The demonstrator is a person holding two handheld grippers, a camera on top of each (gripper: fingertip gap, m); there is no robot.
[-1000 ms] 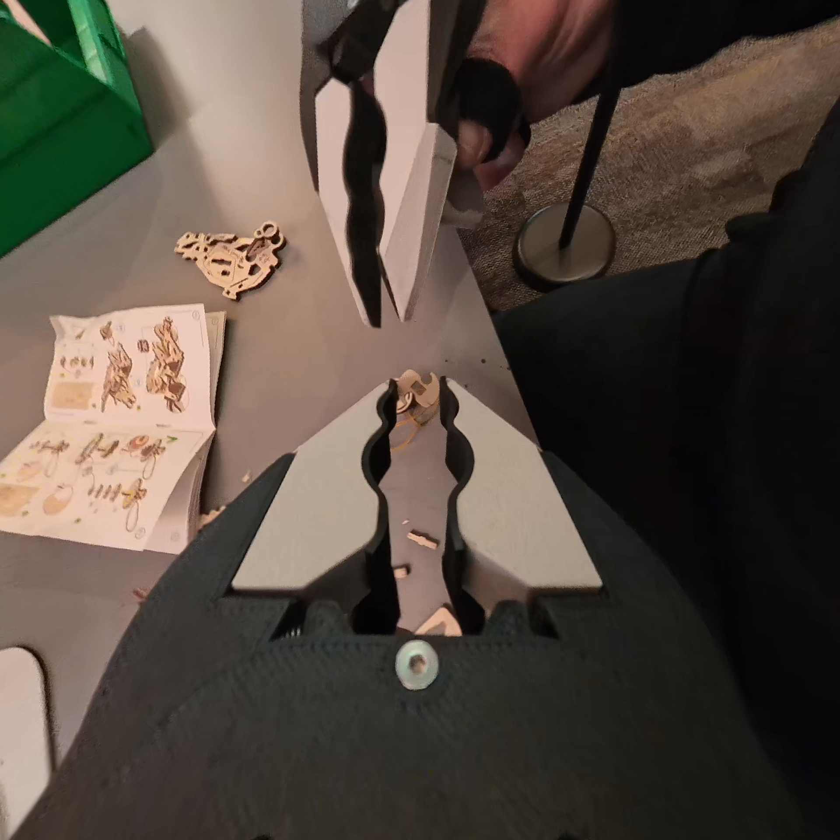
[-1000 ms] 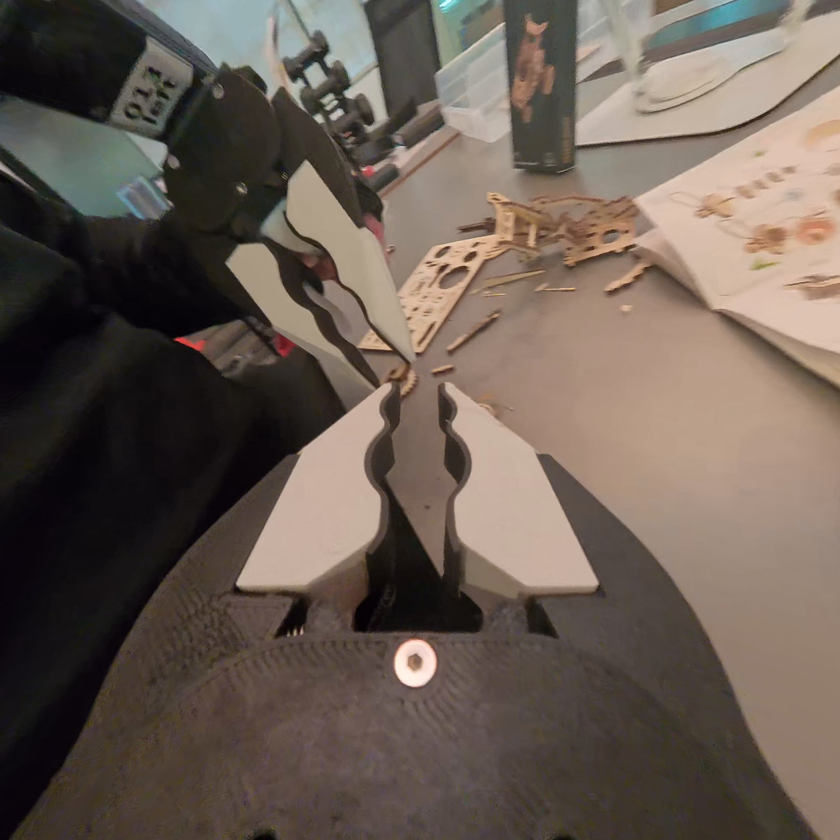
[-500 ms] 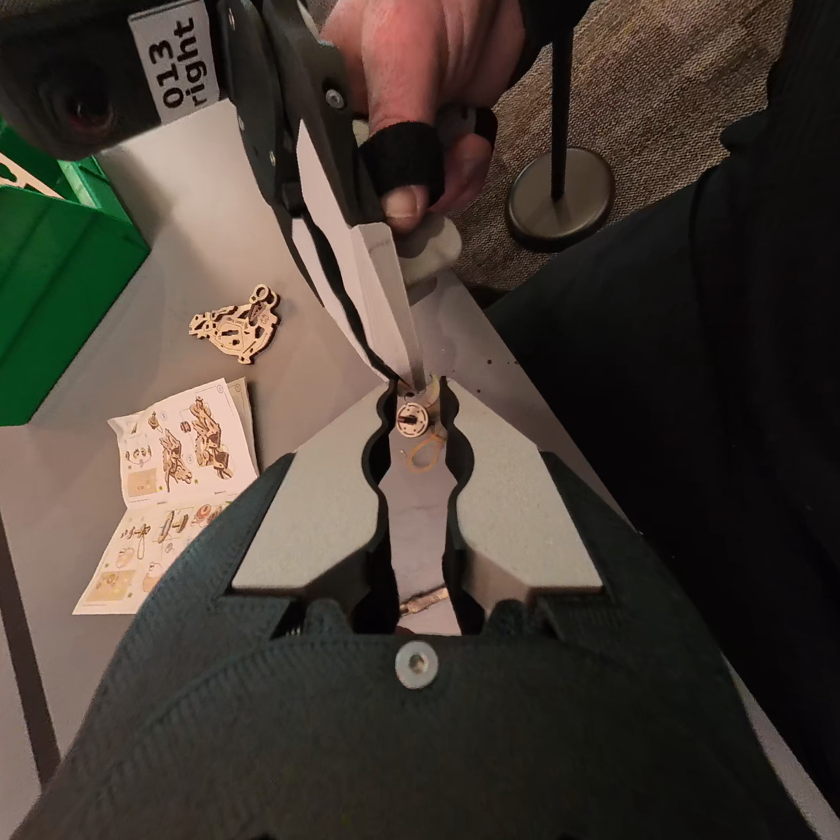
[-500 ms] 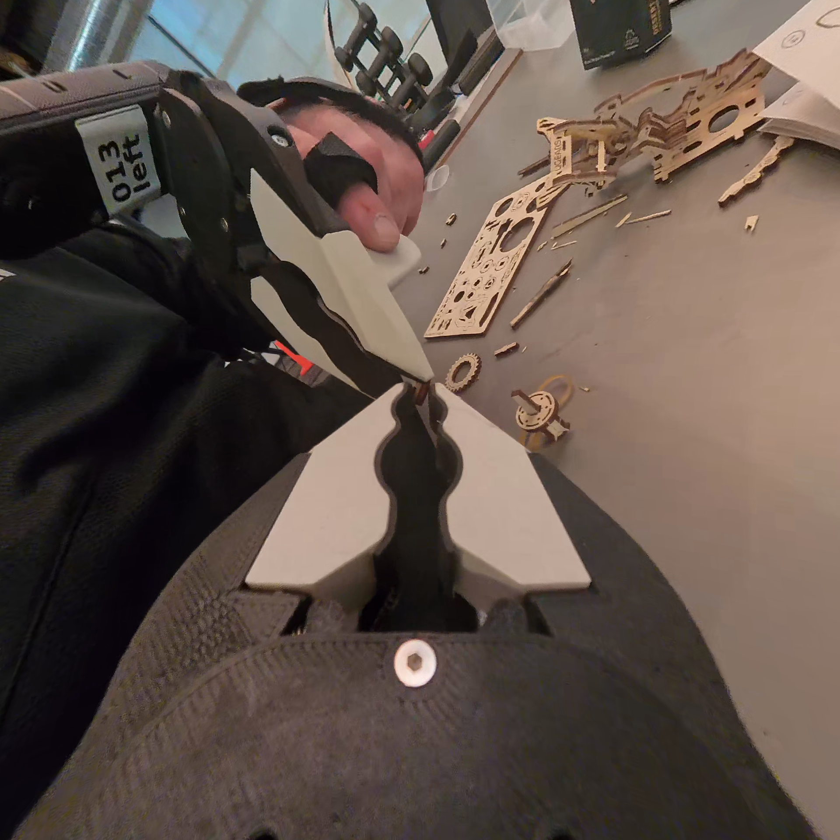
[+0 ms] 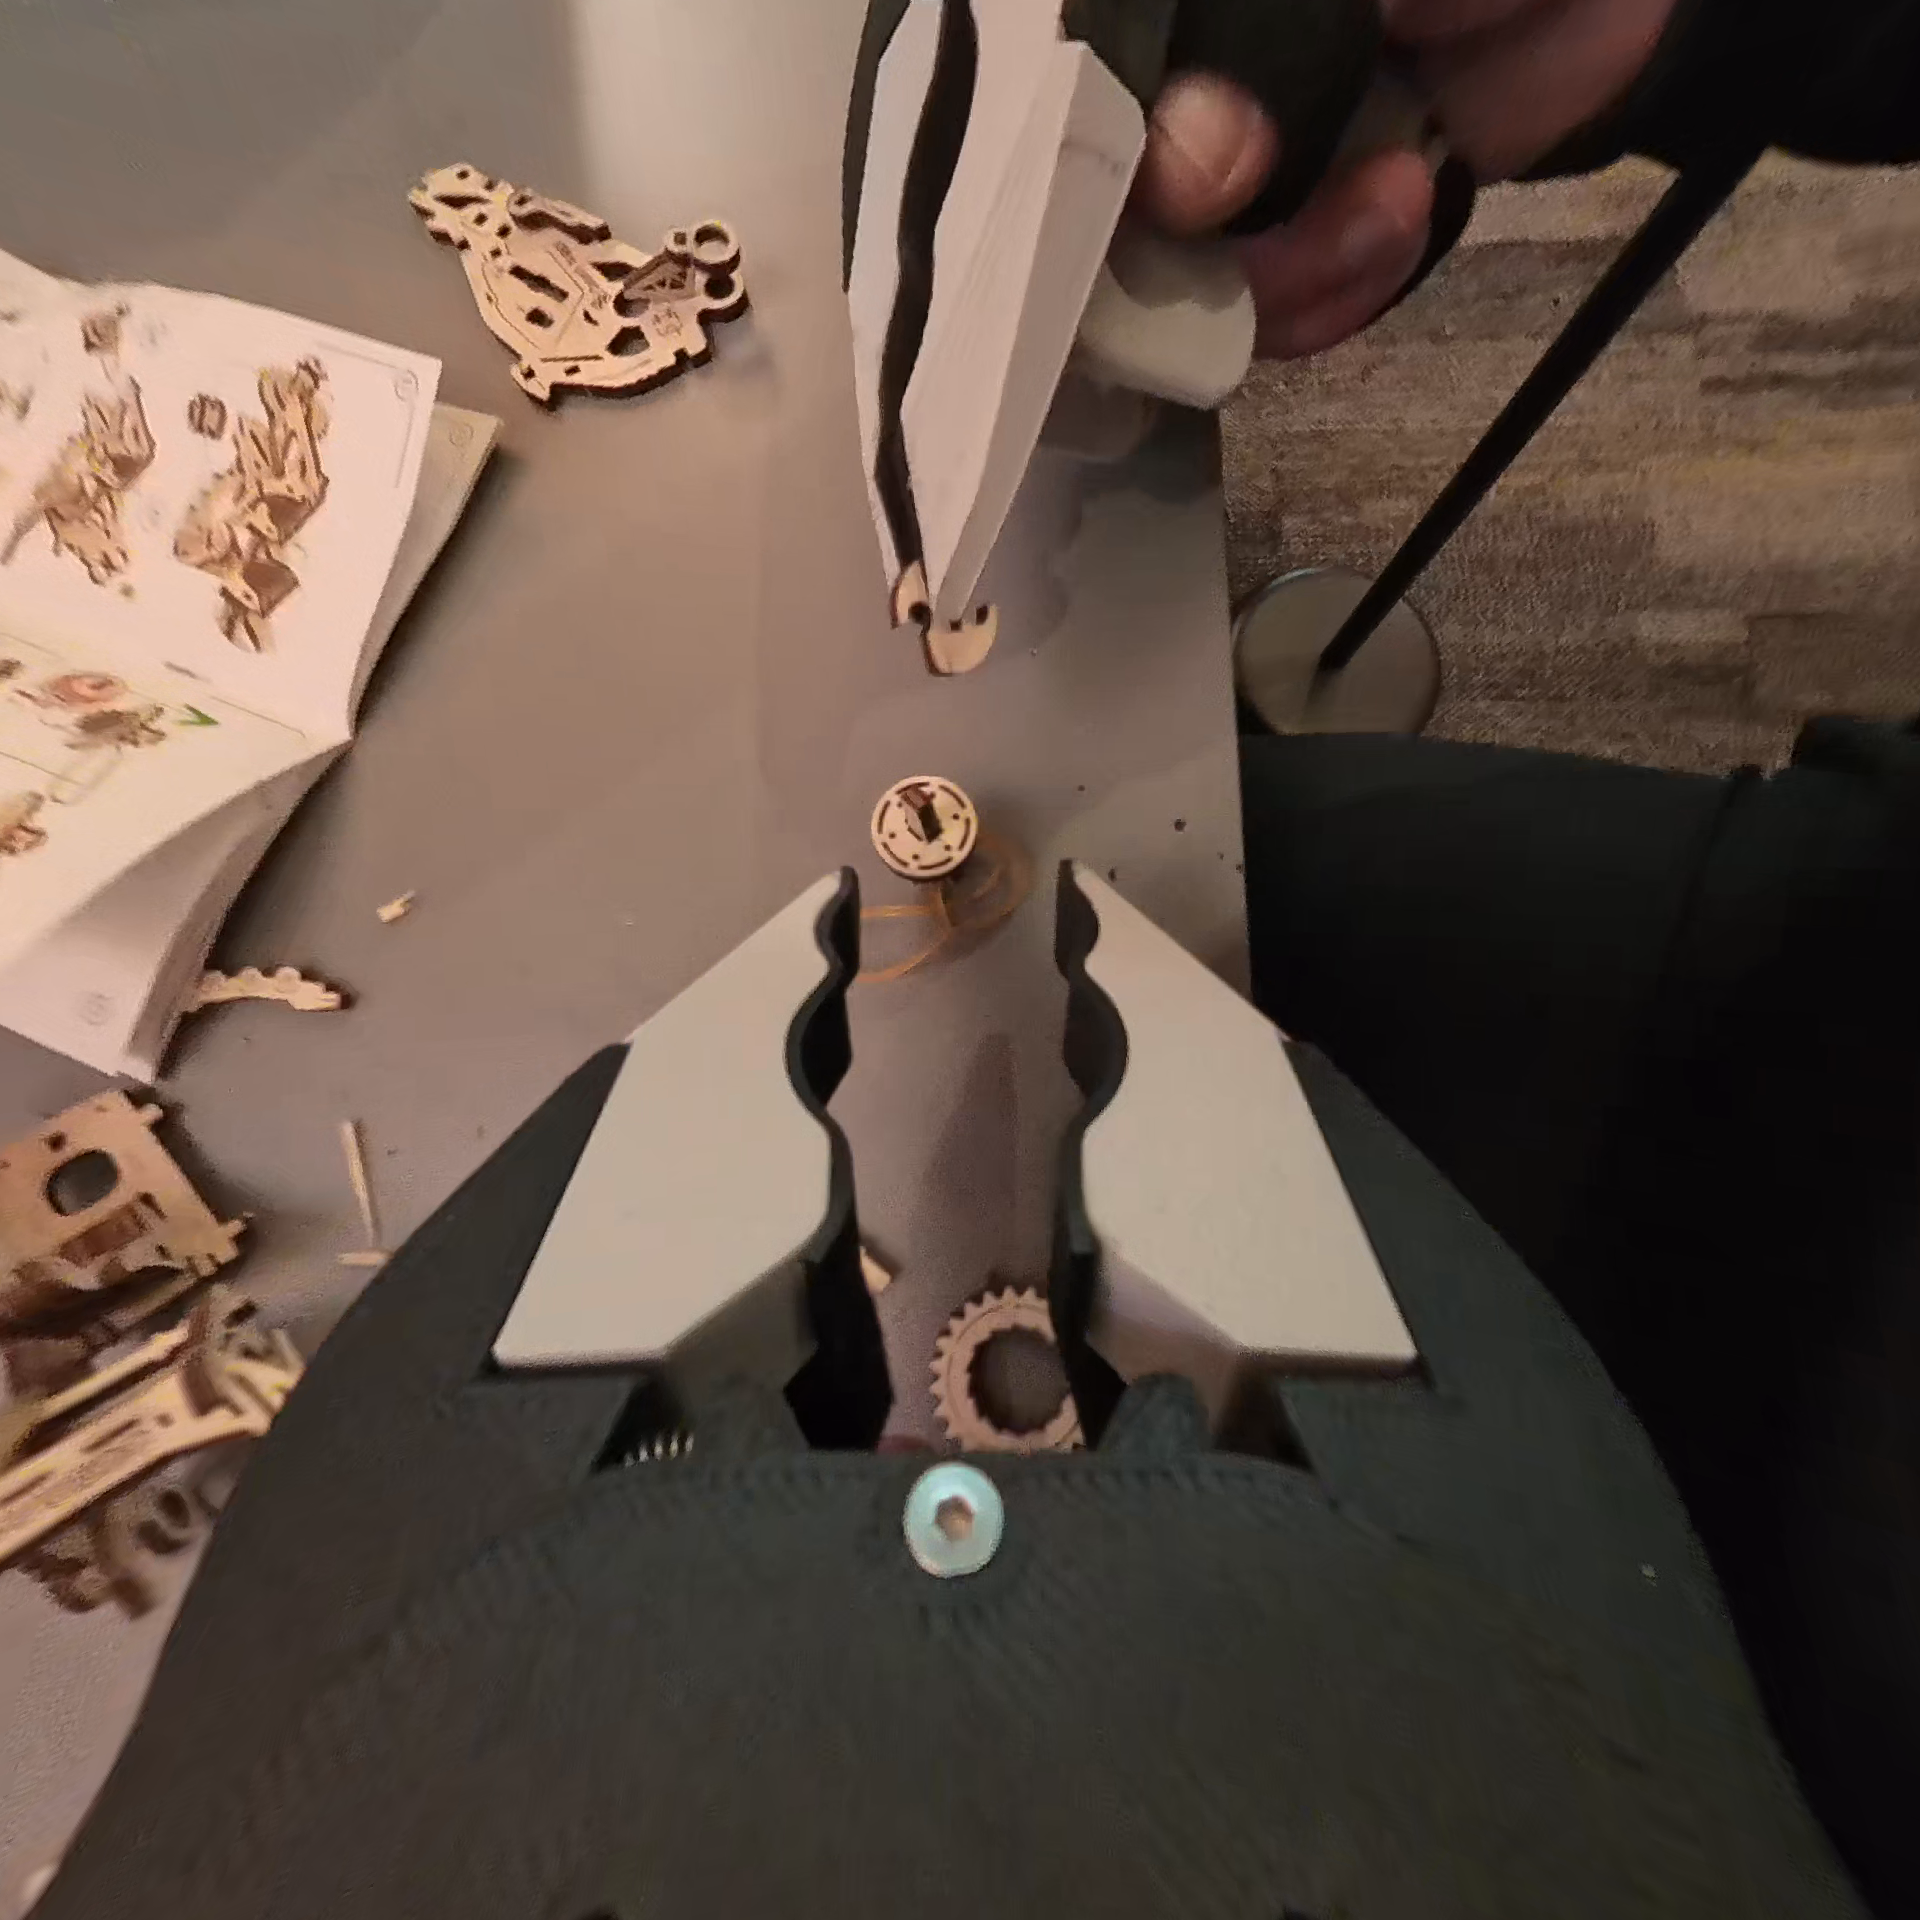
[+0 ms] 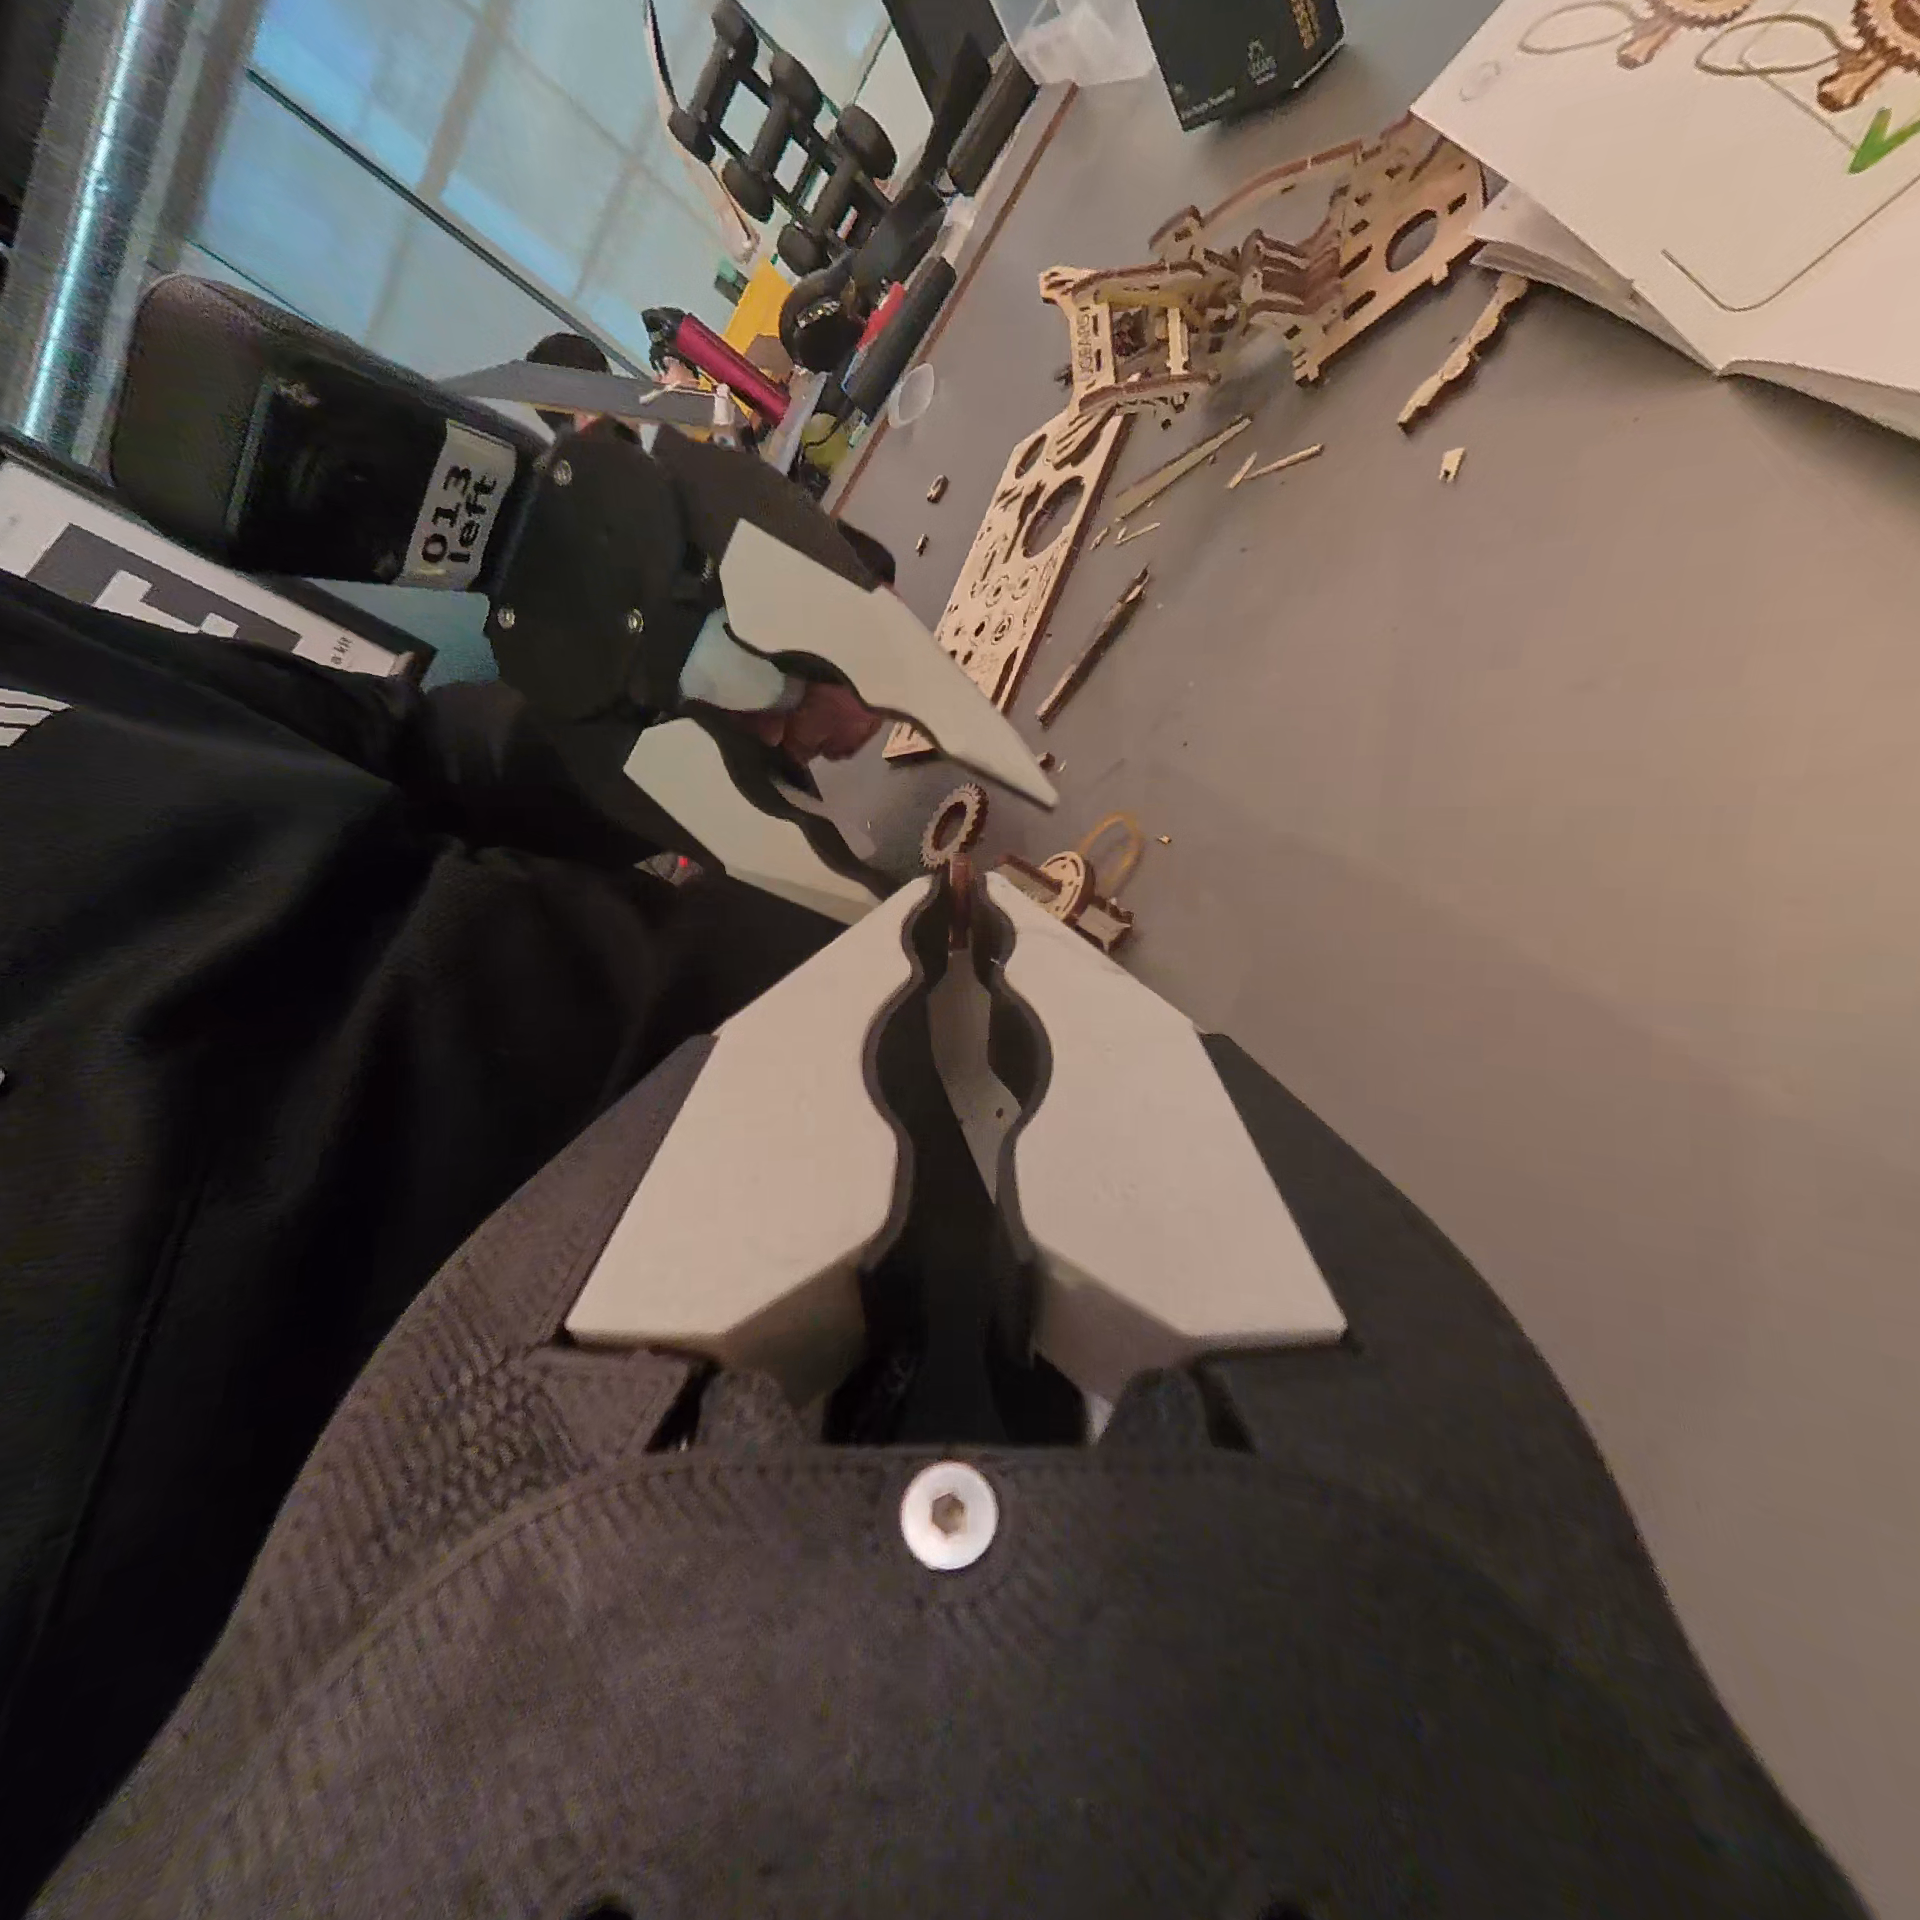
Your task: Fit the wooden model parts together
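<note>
Since 0.5 s ago, right gripper (image 5: 940,613) backed off toward 12 o'clock, pinching one small wooden disc (image 5: 958,636). Left gripper (image 5: 956,894) now gapes, empty. One spool (image 5: 923,831) on table (image 5: 623,623), axis upright; one gear (image 5: 1003,1371) flat, 6 o'clock.

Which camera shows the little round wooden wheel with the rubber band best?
The left wrist view: the small round wooden wheel stands in the open on the grey table, its slotted top and the loose rubber band plain. The right wrist view shows it small, side-on, partly hidden.
</note>
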